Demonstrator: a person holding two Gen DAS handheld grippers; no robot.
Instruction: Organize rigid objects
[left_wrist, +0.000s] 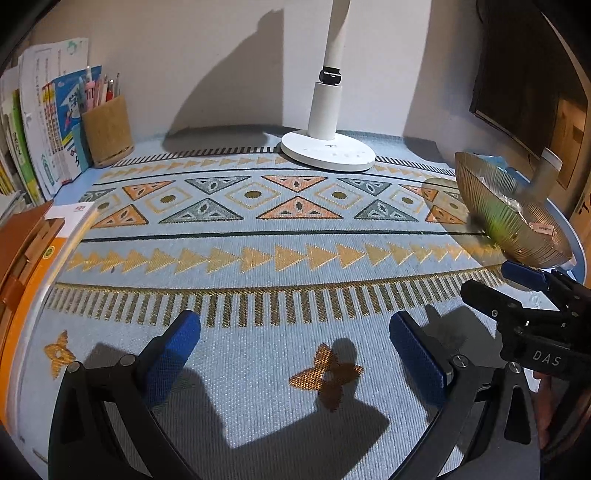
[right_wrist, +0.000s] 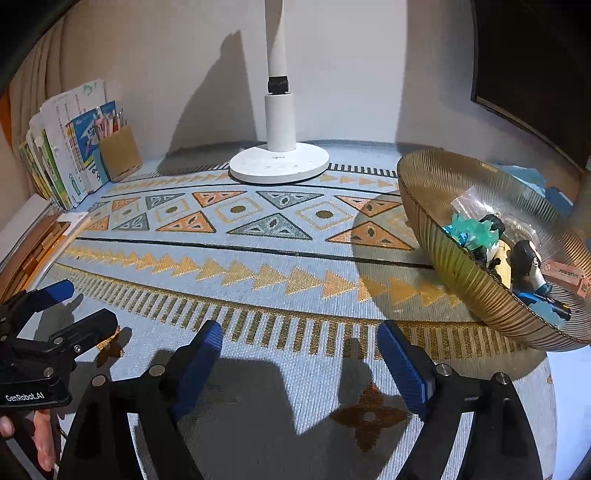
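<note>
A ribbed amber glass bowl (right_wrist: 458, 280) stands on the right of the patterned mat (right_wrist: 258, 251). In it lie a teal crystal toy (right_wrist: 469, 229), a black-and-white figurine (right_wrist: 528, 258), a blue toy (right_wrist: 543, 302), a small pink box (right_wrist: 565, 275) and a clear bag (right_wrist: 469, 201). My right gripper (right_wrist: 301, 365) is open over bare mat, left of the bowl, nothing between its blue pads. My left gripper (left_wrist: 295, 354) is also open and empty over the mat. The bowl (left_wrist: 491, 199) sits at the far right of the left wrist view, behind the right gripper (left_wrist: 491, 278). The left gripper (right_wrist: 81, 306) shows at the left edge.
A white lamp base (right_wrist: 279, 162) stands at the back centre. A brown pen holder (right_wrist: 120, 153) and upright books (right_wrist: 62, 158) fill the back left corner. A brown and orange box (left_wrist: 22, 251) lies along the left edge. A dark panel (right_wrist: 535, 74) hangs at the right.
</note>
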